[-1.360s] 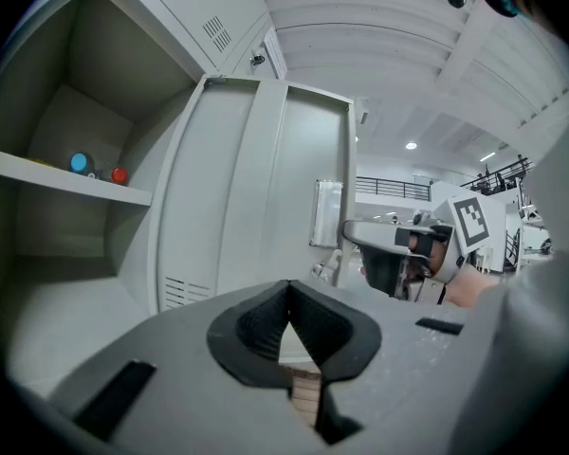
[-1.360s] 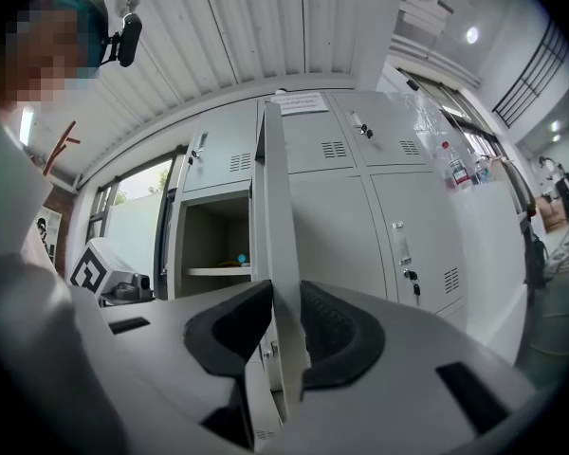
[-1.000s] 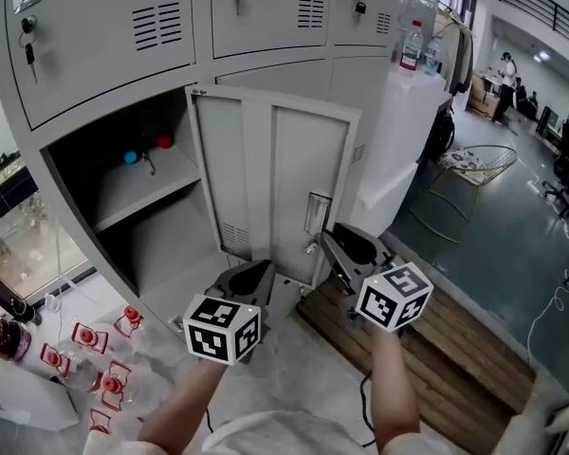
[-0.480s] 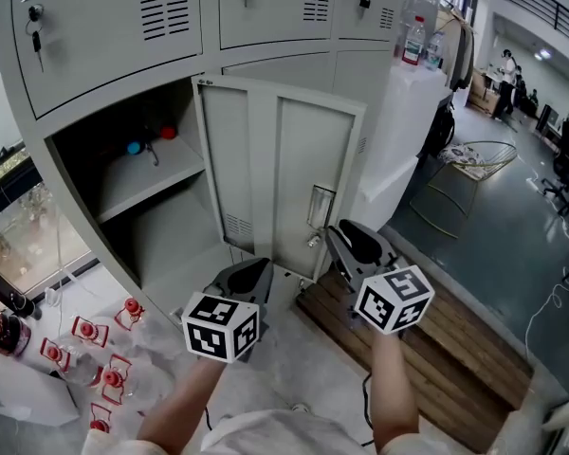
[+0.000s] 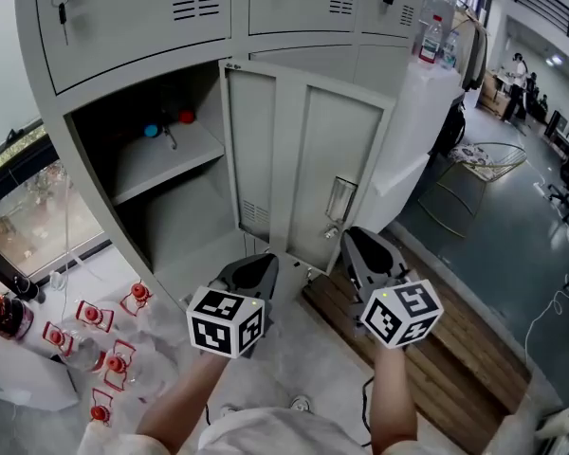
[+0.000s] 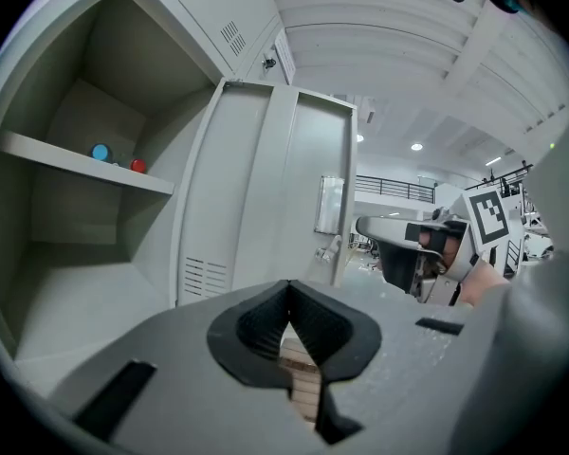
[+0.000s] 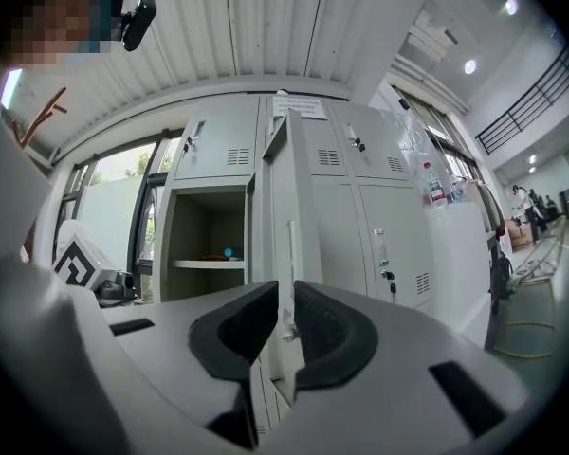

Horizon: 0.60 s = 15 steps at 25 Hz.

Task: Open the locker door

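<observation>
Now we hold both grippers low, with the locker door (image 5: 308, 169) swung wide open just ahead of them. It is nearest the right gripper (image 7: 286, 301) and ahead and to the right of the left gripper (image 6: 286, 290). Our left gripper is clenched, its tips meeting on nothing. Our right gripper has just been closing its jaws, but a narrow slit still shows between them and they grasp nothing; the door's edge stands beyond that slit, apart from the pads. Ahead of the left gripper lies the open compartment (image 5: 171, 226).
</observation>
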Each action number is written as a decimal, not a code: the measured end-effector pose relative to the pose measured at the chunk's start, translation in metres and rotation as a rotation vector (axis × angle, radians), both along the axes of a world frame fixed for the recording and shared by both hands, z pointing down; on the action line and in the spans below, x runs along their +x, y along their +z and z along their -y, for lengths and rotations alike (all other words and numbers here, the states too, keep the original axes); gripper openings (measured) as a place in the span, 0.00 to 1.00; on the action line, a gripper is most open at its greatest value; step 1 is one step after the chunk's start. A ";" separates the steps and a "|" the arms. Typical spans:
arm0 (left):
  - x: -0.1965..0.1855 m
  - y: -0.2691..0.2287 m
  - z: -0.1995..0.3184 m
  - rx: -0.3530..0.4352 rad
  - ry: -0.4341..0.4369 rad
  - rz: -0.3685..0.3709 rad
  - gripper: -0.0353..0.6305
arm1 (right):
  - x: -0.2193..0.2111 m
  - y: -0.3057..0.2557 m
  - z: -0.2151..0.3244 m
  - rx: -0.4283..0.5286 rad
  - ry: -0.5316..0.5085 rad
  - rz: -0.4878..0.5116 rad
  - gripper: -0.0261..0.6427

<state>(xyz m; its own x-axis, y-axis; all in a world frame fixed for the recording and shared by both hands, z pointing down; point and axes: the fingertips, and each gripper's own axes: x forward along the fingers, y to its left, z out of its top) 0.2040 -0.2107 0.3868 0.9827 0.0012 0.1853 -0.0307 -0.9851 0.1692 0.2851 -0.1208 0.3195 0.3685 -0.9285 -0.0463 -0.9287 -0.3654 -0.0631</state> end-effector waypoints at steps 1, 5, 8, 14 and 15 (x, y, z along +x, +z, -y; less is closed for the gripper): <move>-0.003 0.001 0.002 0.000 -0.005 0.001 0.06 | -0.005 0.002 0.003 -0.001 -0.009 0.001 0.11; -0.015 0.004 0.010 0.002 -0.030 0.007 0.06 | -0.026 0.011 0.019 -0.013 -0.055 0.009 0.11; -0.026 0.005 0.019 0.001 -0.058 0.011 0.06 | -0.041 0.019 0.034 -0.024 -0.094 0.021 0.11; -0.051 0.006 0.042 0.004 -0.136 0.012 0.06 | -0.072 0.030 0.064 -0.045 -0.175 0.023 0.10; -0.055 0.007 0.045 0.005 -0.149 0.012 0.06 | -0.077 0.031 0.069 -0.048 -0.190 0.022 0.10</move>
